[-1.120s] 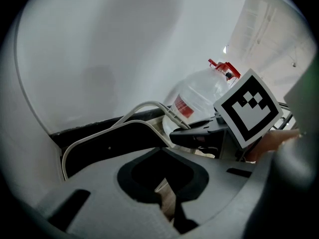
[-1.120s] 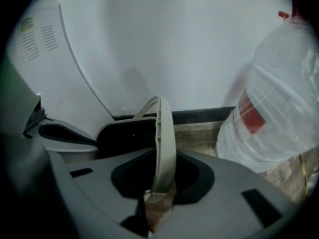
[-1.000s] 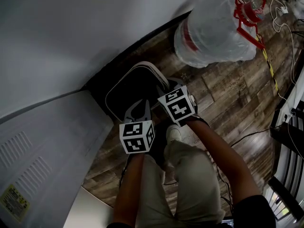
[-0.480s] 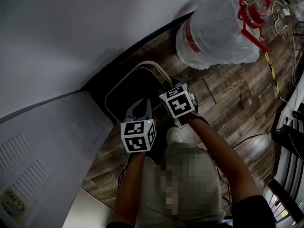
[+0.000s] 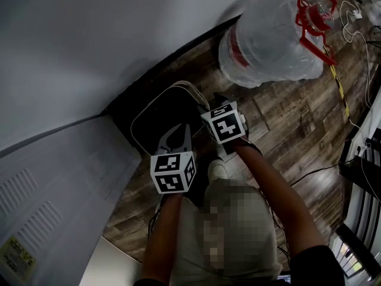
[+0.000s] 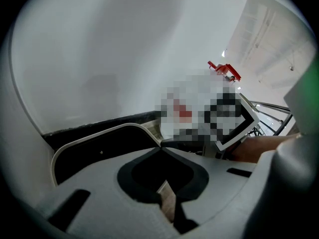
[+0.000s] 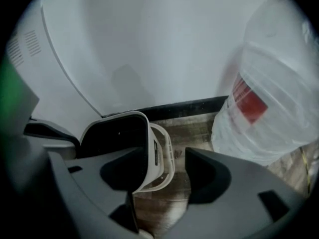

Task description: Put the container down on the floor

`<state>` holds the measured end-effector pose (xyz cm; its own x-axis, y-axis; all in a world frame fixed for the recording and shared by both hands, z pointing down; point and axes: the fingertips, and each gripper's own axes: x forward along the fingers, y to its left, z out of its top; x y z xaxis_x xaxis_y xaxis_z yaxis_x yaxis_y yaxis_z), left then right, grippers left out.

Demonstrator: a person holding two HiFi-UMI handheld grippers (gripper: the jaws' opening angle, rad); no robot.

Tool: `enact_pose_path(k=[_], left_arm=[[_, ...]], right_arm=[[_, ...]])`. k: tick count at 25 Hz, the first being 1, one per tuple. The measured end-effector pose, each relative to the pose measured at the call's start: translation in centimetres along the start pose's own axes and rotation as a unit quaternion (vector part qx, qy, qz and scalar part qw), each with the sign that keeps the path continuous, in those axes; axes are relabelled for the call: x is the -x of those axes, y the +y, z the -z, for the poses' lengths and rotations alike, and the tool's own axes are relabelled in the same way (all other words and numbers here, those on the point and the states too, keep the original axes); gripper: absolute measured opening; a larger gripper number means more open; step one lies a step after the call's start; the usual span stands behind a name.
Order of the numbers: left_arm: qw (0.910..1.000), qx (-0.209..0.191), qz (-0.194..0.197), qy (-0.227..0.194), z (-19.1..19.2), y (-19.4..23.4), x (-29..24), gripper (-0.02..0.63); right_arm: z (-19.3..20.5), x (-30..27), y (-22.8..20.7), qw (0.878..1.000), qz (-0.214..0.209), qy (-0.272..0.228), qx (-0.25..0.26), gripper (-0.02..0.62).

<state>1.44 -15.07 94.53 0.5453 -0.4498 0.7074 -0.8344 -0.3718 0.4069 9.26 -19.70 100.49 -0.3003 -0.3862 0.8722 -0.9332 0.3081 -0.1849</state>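
The container (image 5: 162,115), a white bin with a dark inside, stands on the wood floor against the black baseboard. My left gripper (image 5: 175,137) is at its near rim. In the left gripper view its tips (image 6: 160,148) are closed together at the corner of the container (image 6: 99,148) rim. My right gripper (image 5: 209,107) is at the bin's right side. Its jaws have just been opening and now stand wide. The wall and side handle of the container (image 7: 149,153) lie between them, with the pads off it, in the right gripper (image 7: 167,156) view.
A large clear water jug (image 5: 268,37) with a red label lies on the floor just right of the bin, with a red frame (image 5: 312,14) at its end. A white cabinet (image 5: 53,201) stands at left. The person's shoe (image 5: 218,168) is behind the grippers. Cables (image 5: 351,34) run at far right.
The container's rim looks a little lower and smaller than a second ago. The right gripper has shifted slightly toward the wall. The left gripper has hardly moved.
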Motion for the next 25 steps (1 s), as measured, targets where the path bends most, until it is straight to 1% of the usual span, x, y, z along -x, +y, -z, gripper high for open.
enact_pose_path(k=[5, 9, 13, 17, 18, 20, 22, 25], left_arm=[[1.0, 0.001, -0.008, -0.001, -0.4, 0.5, 0.3, 0.017], [0.9999, 0.0, -0.009, -0.005, -1.3, 0.5, 0.9, 0.017], [0.9999, -0.003, -0.01, -0.013, -2.7, 0.2, 2.1, 0.017], [0.9997, -0.008, -0.016, -0.014, -4.5, -0.2, 4.5, 0.017], [0.9998, -0.006, -0.016, -0.014, -4.9, -0.5, 5.1, 0.017], [0.9998, -0.004, -0.015, -0.012, -5.8, -1.3, 6.4, 0.017], [0.9998, 0.0, -0.013, -0.012, -6.9, -2.3, 7.9, 0.017], [0.9999, -0.003, -0.01, -0.012, -8.8, -4.0, 10.2, 0.017]], right_arm=[[-0.1, 0.4, -0.8, 1.0, 0.007, 0.006, -0.005, 0.241], [-0.7, 1.5, -1.0, 1.0, 0.012, -0.002, -0.013, 0.241], [-1.1, 3.6, -0.8, 1.0, 0.014, -0.002, -0.028, 0.241], [-1.8, 6.5, -0.2, 0.999, 0.013, -0.002, -0.029, 0.238], [-2.1, 7.4, -0.1, 0.999, 0.015, -0.003, -0.03, 0.228], [-2.7, 9.3, 0.0, 0.999, 0.021, -0.005, -0.031, 0.179], [-3.5, 11.4, 0.3, 0.999, 0.025, -0.009, -0.03, 0.149], [-5.3, 14.8, 1.0, 0.999, 0.031, -0.024, -0.035, 0.09]])
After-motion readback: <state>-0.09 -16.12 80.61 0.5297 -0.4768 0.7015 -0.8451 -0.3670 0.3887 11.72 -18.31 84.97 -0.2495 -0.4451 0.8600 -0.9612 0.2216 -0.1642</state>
